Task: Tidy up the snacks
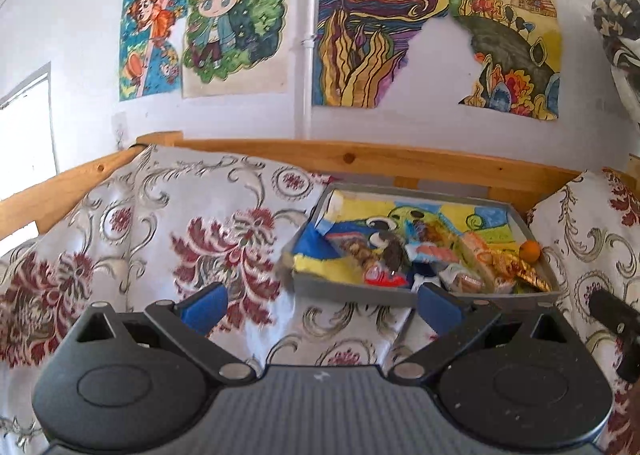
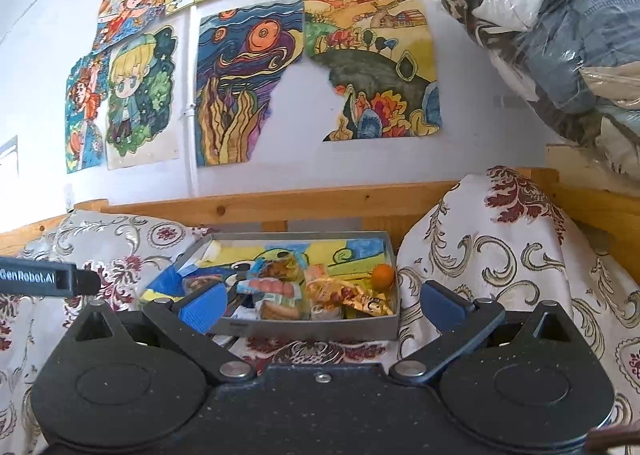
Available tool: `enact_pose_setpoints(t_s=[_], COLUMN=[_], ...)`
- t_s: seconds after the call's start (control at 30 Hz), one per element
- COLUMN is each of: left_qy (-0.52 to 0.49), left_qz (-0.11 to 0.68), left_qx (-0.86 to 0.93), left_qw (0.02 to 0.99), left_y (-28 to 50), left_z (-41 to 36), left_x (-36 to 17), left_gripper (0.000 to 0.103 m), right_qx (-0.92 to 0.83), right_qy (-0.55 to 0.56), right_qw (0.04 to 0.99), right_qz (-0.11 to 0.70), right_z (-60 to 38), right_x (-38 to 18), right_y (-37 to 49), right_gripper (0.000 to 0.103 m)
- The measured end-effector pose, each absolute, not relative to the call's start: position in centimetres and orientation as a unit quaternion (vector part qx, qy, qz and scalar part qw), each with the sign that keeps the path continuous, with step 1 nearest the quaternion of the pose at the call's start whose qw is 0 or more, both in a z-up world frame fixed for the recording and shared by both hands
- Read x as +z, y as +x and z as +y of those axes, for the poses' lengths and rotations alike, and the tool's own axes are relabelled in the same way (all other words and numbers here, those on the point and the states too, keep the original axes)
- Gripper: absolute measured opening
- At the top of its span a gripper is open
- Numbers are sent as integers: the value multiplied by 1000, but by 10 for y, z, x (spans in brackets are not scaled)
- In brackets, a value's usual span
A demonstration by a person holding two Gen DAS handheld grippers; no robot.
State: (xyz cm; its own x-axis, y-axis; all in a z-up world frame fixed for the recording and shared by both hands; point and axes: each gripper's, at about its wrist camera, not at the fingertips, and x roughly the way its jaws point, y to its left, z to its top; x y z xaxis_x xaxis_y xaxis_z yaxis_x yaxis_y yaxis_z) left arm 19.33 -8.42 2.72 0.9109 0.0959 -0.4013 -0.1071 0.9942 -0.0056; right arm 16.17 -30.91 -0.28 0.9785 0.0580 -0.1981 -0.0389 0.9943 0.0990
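A shallow grey tray lined with a colourful drawing rests on the patterned bedspread. Several wrapped snacks lie heaped in it, with a gold wrapper and a small orange fruit at its right end. My left gripper is open, empty, short of the tray's near-left corner. My right gripper is open and empty too, right in front of the tray's near wall. Each gripper's black body shows at the edge of the other's view.
The floral bedspread covers the surface and bulges up at the right. A wooden rail runs behind the tray. Drawings hang on the white wall. A clear bag of clothes sits at the upper right.
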Motion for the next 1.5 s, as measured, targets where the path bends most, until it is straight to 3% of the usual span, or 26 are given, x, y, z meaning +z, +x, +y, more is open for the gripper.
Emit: enact_pose_setpoints(t_s=[1.5], left_qy=[-59], left_qz=[128], left_qx=[41], left_qw=[989], left_y=[45], left_z=[-22], left_x=[-29], left_gripper=[103], right_qx=[-11], right_qy=[19], right_qw=[998], right_qz=[65], right_z=[-241], right_x=[-29], right_y=[24], right_gripper=[102])
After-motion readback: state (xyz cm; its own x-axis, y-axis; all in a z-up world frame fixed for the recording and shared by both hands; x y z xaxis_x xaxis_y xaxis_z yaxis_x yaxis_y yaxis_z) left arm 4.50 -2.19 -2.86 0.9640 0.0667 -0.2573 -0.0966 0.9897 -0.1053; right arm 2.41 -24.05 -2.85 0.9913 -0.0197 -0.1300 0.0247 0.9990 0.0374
